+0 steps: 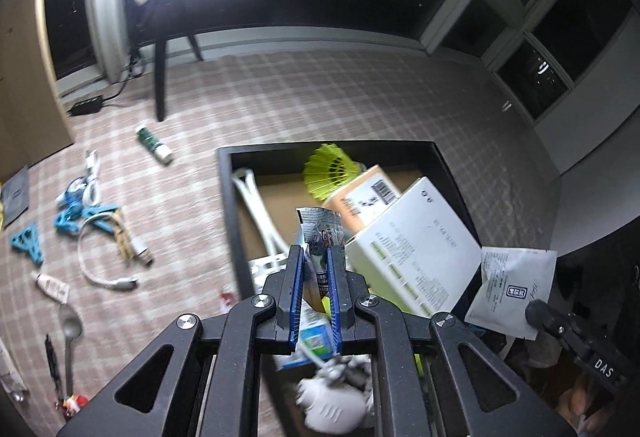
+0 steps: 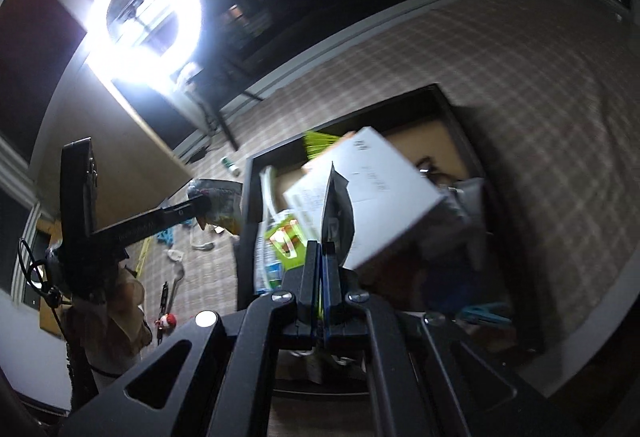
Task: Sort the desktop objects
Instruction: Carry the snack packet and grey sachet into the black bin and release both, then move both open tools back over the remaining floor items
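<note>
My left tool [image 1: 316, 273] is clamped on a snack packet [image 1: 322, 237] standing lengthwise upright beyond its tips; my right tool [image 2: 321, 253] pinches a white sachet [image 1: 514, 291] edge-on, over the black box [image 1: 226, 189].

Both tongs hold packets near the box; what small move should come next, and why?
Probably open the left tongs to drop the crinkled silver snack sachet: in the left view it hangs over the black-rimmed cardboard box, where sorted items already lie.
</note>
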